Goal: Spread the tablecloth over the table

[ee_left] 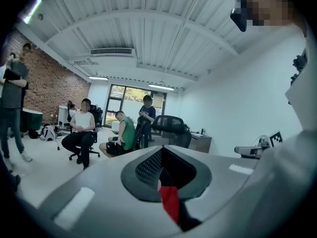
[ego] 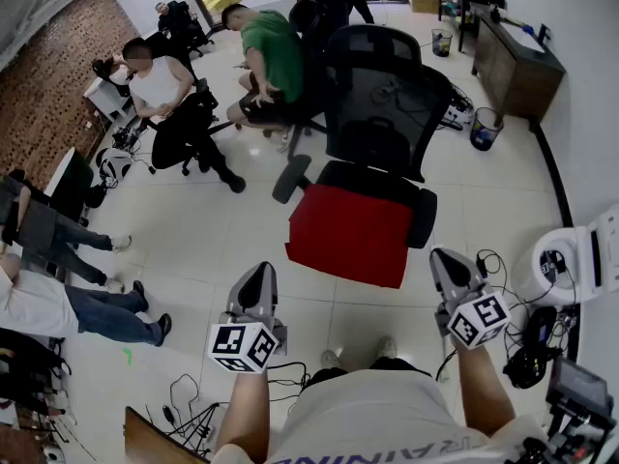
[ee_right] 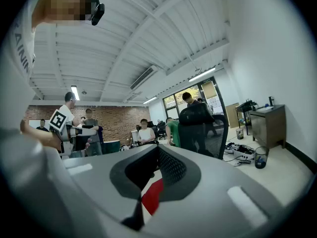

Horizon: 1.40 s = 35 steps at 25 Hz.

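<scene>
Now, left gripper (ego: 257, 276) hangs clenched and empty, just short of the black office chair (ego: 387, 104). The red tablecloth (ego: 348, 235) lies bunched on that chair's seat, untouched. The right gripper (ego: 450, 264), jaws pressed together on nothing, hovers off the chair's near-right corner.

A plain red cloth (ego: 353, 235) is lying on the seat of a black mesh chair (ego: 382, 104), dead ahead at twelve o'clock from the person. It is sitting as a flat, smooth, roughly rectangular shape, not spread out, and is covering the front of the seat. Black padding is showing beyond its far edge. The armrests are flanking it at nine and three o'clock. Its near edge is hanging over the seat front toward six o'clock, running slightly askew across the white tiled floor (ego: 213, 249) below.
</scene>
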Each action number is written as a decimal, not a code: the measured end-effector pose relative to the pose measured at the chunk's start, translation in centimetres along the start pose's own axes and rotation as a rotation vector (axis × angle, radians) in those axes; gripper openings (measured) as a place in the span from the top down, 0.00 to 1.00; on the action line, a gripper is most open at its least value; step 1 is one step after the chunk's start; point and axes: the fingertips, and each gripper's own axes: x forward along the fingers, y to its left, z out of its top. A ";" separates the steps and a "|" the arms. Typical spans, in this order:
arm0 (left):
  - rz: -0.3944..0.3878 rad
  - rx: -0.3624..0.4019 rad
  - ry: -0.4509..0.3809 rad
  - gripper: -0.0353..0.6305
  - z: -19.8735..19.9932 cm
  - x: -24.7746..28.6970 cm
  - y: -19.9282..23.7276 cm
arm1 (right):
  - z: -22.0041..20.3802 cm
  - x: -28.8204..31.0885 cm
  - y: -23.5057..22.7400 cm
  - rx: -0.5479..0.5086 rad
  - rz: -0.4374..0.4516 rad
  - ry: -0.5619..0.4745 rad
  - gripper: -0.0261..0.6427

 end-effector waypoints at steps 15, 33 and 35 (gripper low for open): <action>-0.032 0.008 0.022 0.94 -0.8 4.0 4.3 | -2.6 4.5 -0.5 0.011 -0.032 0.054 0.95; -0.165 0.017 0.307 0.94 -19.5 14.9 16.9 | -18.9 11.7 -0.6 0.037 -0.320 0.198 0.95; -0.161 0.012 0.337 0.94 -23.3 15.8 17.3 | -22.6 12.1 -1.5 0.051 -0.316 0.232 0.95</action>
